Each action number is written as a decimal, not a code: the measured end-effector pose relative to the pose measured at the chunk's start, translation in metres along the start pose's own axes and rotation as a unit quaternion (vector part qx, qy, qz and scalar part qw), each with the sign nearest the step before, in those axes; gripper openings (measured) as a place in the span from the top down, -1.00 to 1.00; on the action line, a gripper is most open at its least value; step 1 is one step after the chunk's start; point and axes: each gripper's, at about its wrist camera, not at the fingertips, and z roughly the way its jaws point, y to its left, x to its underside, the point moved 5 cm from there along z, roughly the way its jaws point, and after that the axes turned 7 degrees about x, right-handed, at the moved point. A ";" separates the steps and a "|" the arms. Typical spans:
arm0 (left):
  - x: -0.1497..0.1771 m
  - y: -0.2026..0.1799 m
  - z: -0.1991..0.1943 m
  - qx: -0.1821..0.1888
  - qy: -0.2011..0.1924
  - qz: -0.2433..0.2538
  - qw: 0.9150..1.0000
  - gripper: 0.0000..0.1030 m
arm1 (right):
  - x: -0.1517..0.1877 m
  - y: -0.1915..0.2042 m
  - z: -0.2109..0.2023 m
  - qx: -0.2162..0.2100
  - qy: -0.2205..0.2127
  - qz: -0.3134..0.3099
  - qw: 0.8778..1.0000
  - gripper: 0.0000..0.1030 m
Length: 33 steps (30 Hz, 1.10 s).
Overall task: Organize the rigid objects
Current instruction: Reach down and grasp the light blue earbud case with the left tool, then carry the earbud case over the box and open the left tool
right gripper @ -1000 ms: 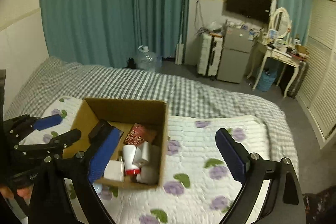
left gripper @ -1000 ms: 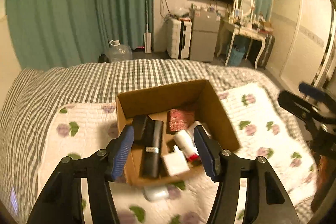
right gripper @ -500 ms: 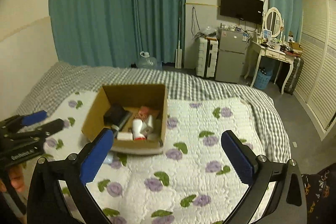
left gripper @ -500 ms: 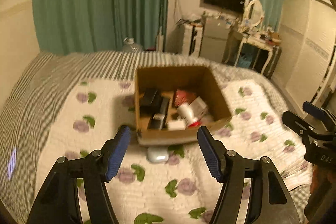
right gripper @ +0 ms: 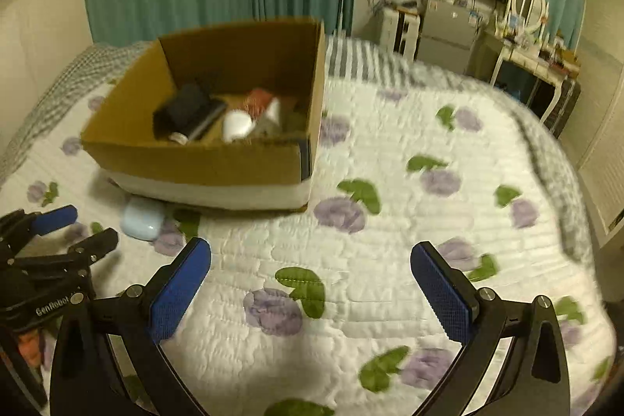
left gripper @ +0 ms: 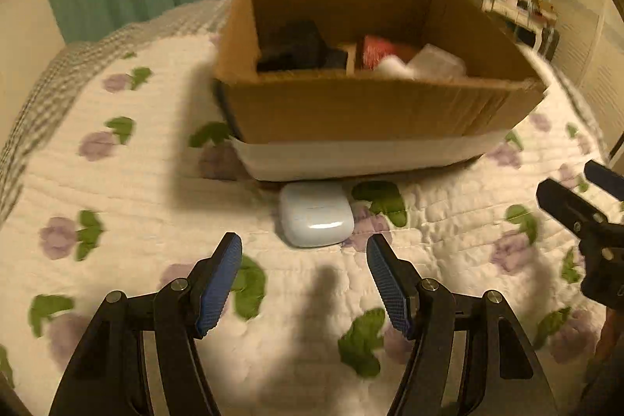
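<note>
A pale blue earbud case (left gripper: 315,214) lies on the quilt just in front of the cardboard box (left gripper: 370,112); it also shows in the right wrist view (right gripper: 141,218). The box (right gripper: 202,166) holds black items, a red packet and white containers. My left gripper (left gripper: 304,260) is open and empty, low over the quilt, with the case just ahead between its fingers. My right gripper (right gripper: 311,269) is open and empty, over the quilt right of the box. The left gripper also shows at the left edge of the right wrist view (right gripper: 58,225).
The floral quilt (right gripper: 390,221) covers a bed with a grey checked sheet beyond it. Green curtains, a TV, a small fridge and a white dressing table stand at the far wall. The right gripper shows at the right edge of the left wrist view (left gripper: 585,201).
Both grippers have dropped from above the box to low over the quilt. The left gripper has closed in on the earbud case. Both stay open.
</note>
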 end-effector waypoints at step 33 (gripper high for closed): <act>0.034 -0.014 -0.035 0.021 0.003 0.003 1.000 -0.01 | 0.011 -0.016 0.005 -0.011 0.012 0.063 0.998 -1.00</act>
